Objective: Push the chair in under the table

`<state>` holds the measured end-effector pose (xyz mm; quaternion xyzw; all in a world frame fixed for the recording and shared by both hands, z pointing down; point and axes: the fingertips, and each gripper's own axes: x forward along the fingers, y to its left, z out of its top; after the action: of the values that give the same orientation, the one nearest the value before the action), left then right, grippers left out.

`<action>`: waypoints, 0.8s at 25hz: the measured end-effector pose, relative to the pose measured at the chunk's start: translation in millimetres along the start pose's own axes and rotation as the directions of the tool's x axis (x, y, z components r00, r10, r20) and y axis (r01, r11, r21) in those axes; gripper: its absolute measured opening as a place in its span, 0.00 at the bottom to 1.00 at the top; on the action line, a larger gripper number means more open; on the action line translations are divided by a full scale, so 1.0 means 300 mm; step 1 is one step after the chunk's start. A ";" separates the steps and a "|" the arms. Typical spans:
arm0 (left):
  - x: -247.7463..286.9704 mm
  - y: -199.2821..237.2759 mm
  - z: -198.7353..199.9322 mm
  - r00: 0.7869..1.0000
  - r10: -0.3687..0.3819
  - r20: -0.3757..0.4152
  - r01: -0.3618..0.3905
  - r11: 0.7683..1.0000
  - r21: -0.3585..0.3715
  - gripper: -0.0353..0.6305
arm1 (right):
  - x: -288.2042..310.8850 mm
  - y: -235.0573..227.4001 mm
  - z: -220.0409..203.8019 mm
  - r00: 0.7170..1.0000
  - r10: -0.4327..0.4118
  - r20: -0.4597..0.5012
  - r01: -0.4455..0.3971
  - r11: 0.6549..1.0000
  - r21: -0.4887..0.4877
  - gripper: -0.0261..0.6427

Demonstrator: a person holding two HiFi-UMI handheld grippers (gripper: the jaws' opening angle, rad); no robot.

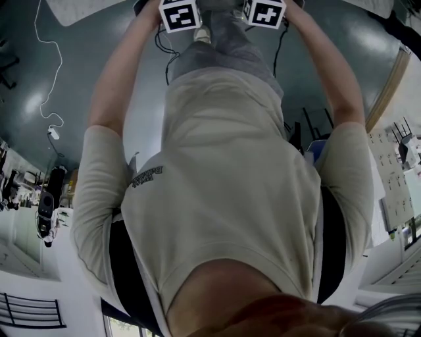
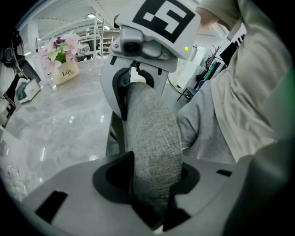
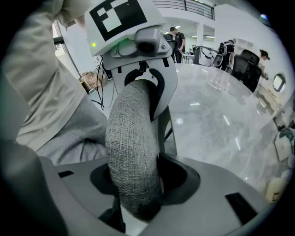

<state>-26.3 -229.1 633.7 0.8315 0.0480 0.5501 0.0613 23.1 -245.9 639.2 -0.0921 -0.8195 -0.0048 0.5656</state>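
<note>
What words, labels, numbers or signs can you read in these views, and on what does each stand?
"Life": on the flower box on the marble table; the smaller line beneath it is too small to read.
Print on the person's shirt: blurred, unreadable.
Sheets at the head view's right edge: too small to read.
Marker cubes: black-and-white patterns only, no letters or numbers.
</note>
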 end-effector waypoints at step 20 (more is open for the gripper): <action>-0.212 -0.055 0.022 0.995 -0.023 0.096 0.042 0.980 -0.193 0.32 | -0.226 0.019 0.076 0.992 0.081 0.094 -0.088 0.993 0.073 0.35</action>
<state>-45.1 -222.5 570.8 0.8454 0.0047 0.5117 0.1533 26.2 -247.5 567.6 -0.1051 -0.8393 0.0548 0.5306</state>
